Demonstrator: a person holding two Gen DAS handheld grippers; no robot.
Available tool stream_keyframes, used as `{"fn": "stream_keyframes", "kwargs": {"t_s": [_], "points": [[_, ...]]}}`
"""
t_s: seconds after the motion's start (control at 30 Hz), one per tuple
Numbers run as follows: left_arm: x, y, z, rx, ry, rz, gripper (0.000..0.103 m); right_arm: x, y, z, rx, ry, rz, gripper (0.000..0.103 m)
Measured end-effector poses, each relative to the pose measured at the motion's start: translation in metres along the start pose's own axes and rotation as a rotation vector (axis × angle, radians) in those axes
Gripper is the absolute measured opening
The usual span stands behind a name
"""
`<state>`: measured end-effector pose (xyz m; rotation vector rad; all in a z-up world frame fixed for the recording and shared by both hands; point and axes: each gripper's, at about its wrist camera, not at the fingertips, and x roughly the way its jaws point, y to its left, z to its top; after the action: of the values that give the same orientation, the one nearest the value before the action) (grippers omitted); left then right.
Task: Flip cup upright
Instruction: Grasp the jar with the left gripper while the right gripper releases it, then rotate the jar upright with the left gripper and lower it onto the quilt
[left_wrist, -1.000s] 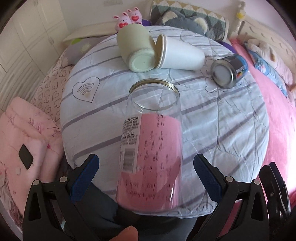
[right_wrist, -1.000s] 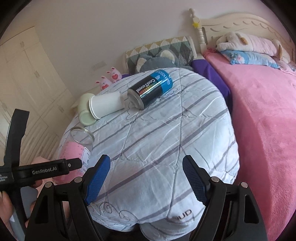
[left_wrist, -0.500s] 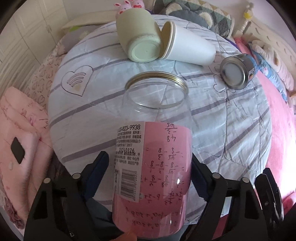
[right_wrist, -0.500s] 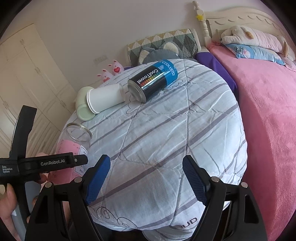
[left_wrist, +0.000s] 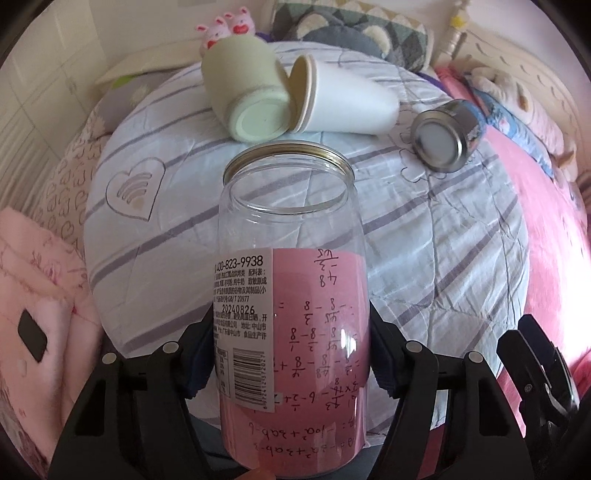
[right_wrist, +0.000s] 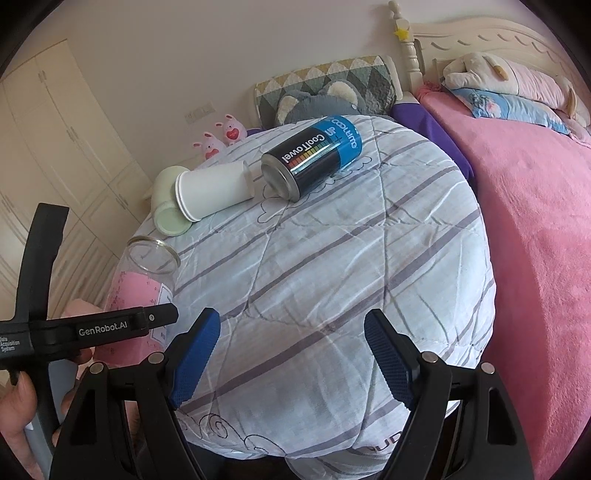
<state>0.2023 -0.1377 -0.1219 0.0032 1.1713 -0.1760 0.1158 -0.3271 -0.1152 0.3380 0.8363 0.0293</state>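
A clear plastic cup with a pink label and gold rim (left_wrist: 291, 314) stands upright, mouth up, at the near edge of the quilt-covered round table (left_wrist: 461, 258). My left gripper (left_wrist: 291, 358) is shut on its lower body, blue pads pressed on both sides. The cup also shows in the right wrist view (right_wrist: 144, 288), with the left gripper (right_wrist: 110, 328) beside it. My right gripper (right_wrist: 291, 354) is open and empty above the table's near edge.
A pale green cup (left_wrist: 247, 107) and a white paper cup (left_wrist: 343, 103) lie on their sides at the far side of the table. A blue-black can (right_wrist: 314, 155) lies on its side right of them. A pink bed (right_wrist: 535, 221) is at the right.
My left gripper has closed in on the clear cup and shut on it. The right gripper has stayed open and has barely moved.
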Motion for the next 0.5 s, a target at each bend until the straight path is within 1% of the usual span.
{"fn": "stream_keyframes", "kwargs": {"t_s": [0.03,0.1,0.17,0.23,0.27,0.37,0.43,0.5], "points": [[-0.002,0.0,-0.001,0.009,-0.011,-0.001,0.07,-0.001,0.001,0.0,-0.001,0.0,-0.003,0.082],[-0.01,-0.001,-0.001,0.043,-0.058,0.004,0.07,-0.003,0.003,-0.001,-0.003,-0.002,-0.01,0.082],[-0.02,-0.001,0.001,0.078,-0.129,0.009,0.07,-0.006,0.004,-0.001,-0.003,-0.006,-0.019,0.082],[-0.03,0.0,0.005,0.101,-0.22,0.03,0.07,-0.01,0.004,-0.003,0.0,-0.012,-0.033,0.082],[-0.034,0.002,0.005,0.11,-0.274,0.033,0.07,-0.013,0.005,-0.004,0.002,-0.015,-0.041,0.082],[-0.043,0.008,0.003,0.133,-0.48,0.043,0.07,-0.019,0.008,-0.008,0.004,-0.022,-0.067,0.082],[-0.043,0.012,-0.005,0.15,-0.619,0.052,0.071,-0.022,0.01,-0.013,0.006,-0.019,-0.09,0.082],[-0.037,0.013,-0.009,0.159,-0.703,0.074,0.071,-0.024,0.012,-0.02,0.007,-0.013,-0.111,0.082]]}}
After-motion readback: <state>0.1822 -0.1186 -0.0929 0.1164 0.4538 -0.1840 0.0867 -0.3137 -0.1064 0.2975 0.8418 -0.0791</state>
